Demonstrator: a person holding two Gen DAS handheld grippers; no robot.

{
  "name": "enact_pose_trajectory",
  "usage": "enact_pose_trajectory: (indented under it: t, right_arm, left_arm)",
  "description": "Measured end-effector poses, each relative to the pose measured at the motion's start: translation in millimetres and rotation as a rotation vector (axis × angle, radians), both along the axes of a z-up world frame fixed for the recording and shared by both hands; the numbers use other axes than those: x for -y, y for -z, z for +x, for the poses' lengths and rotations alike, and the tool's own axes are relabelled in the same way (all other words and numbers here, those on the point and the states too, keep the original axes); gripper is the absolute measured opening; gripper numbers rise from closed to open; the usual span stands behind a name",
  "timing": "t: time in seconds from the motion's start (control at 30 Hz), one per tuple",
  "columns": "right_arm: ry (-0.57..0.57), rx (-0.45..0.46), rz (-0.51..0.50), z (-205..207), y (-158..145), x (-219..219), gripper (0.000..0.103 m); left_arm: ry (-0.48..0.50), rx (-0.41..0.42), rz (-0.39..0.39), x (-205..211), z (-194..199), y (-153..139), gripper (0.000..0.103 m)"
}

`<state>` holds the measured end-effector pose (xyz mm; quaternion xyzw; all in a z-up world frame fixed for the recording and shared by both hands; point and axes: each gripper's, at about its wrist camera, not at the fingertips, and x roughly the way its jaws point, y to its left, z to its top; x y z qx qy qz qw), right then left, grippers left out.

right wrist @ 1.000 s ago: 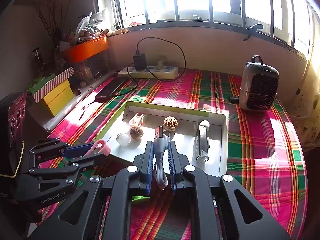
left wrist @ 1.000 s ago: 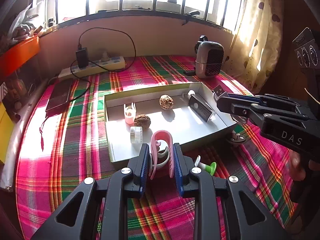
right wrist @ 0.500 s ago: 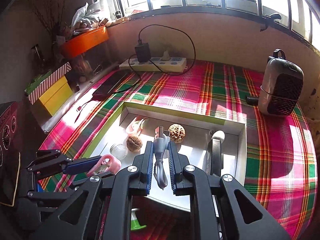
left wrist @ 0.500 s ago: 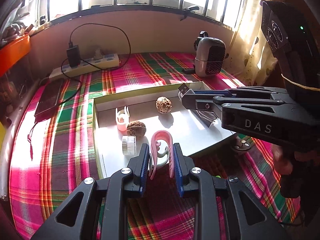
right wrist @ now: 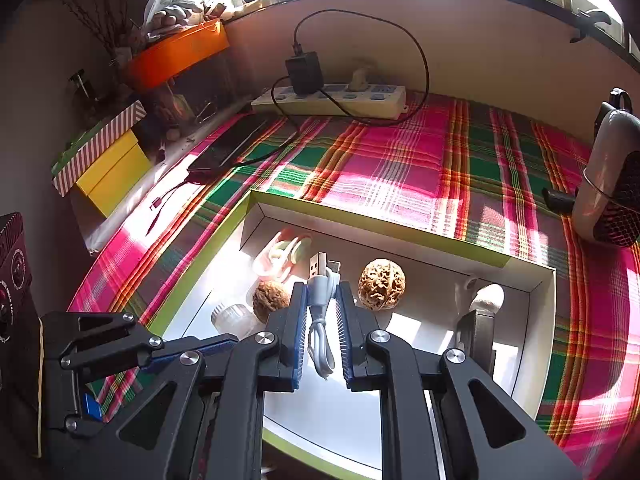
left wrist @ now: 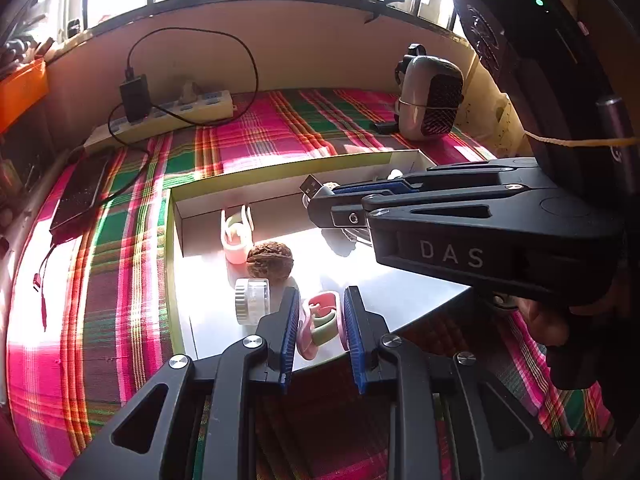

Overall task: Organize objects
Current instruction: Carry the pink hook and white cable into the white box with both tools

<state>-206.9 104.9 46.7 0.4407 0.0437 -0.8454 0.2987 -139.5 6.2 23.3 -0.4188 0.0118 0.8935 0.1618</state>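
left tongs [left wrist: 321, 322] pinch pink clip [left wrist: 320, 324] (over tray [left wrist: 280, 172])

Both wrist views look forward and down along their own fingers, close over the white tray [left wrist: 200, 216] [right wrist: 540, 320] on the plaid-covered table [left wrist: 100, 280] [right wrist: 400, 168], facing the window wall. The left view sits at the tray's near edge, the right view above its middle. Each catches the other gripper from the side, and both share the tray, power strip [left wrist: 176, 120] [right wrist: 332, 98] and small heater [left wrist: 432, 100] [right wrist: 612, 176].
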Motion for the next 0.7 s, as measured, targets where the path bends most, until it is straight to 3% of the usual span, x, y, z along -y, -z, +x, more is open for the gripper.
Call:
enact_pose_trajectory:
  t: [0.7]
  right_arm:
    - [-0.024, 0.038, 0.034, -23.3, 20.0, 19.5, 0.015]
  left_arm:
    - [0.012, 0.015, 0.015, -0.3, -10.0, 7.7, 0.020]
